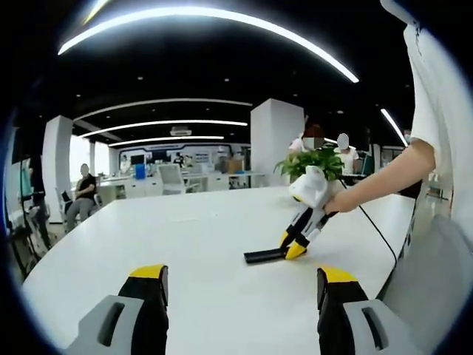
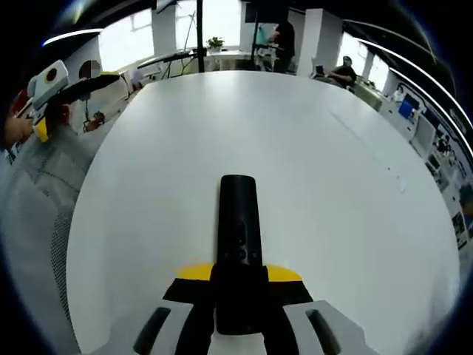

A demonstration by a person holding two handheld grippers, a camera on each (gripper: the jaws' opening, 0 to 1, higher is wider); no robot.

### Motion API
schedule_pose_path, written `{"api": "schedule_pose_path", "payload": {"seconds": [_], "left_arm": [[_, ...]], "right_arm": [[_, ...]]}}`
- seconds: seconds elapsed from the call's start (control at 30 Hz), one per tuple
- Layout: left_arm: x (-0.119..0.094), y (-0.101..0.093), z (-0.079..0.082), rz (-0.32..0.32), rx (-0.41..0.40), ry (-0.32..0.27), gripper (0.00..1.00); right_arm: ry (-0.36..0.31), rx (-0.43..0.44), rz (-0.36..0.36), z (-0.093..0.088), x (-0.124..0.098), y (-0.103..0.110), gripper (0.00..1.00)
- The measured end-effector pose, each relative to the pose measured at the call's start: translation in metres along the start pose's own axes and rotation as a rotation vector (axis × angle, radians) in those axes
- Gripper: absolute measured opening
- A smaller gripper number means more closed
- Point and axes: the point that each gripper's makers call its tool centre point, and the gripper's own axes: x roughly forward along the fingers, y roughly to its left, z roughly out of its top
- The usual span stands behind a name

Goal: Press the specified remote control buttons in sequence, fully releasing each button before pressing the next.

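Observation:
A black remote control (image 2: 238, 214) lies lengthwise on the white table (image 2: 332, 185), its near end clamped between the yellow-tipped jaws of my right gripper (image 2: 239, 274), which is shut on it. In the left gripper view the same remote (image 1: 262, 256) rests flat on the table (image 1: 185, 237), with the right gripper (image 1: 295, 245) holding its right end and a person's arm behind it. My left gripper (image 1: 242, 285) hovers over the table's near side, open wide with nothing between its jaws. It also appears at the table's far left edge as the left gripper (image 2: 46, 103).
A potted green plant (image 1: 314, 159) stands on the table behind the right gripper. A black cable (image 1: 380, 237) trails from that gripper toward the table edge. A grey mesh chair (image 2: 44, 222) sits by the rim. People sit at desks in the office behind.

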Motion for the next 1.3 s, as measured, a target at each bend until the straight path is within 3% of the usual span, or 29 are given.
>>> {"api": "schedule_pose_path", "payload": {"seconds": [0.93, 1.13, 1.2, 1.3], "left_arm": [[0.001, -0.003, -0.006, -0.017, 0.012, 0.030, 0.84], [0.001, -0.003, -0.006, -0.019, 0.013, 0.033, 0.83], [0.001, -0.003, -0.006, -0.019, 0.010, 0.030, 0.83], [0.001, -0.003, -0.006, -0.019, 0.010, 0.028, 0.83]], "right_arm": [[0.037, -0.010, 0.012, -0.001, 0.004, -0.040, 0.21], [0.013, -0.005, 0.017, 0.001, 0.002, -0.034, 0.22], [-0.007, 0.033, 0.057, 0.002, 0.001, -0.028, 0.28], [-0.022, 0.070, 0.059, 0.003, 0.000, -0.024, 0.42]]}}
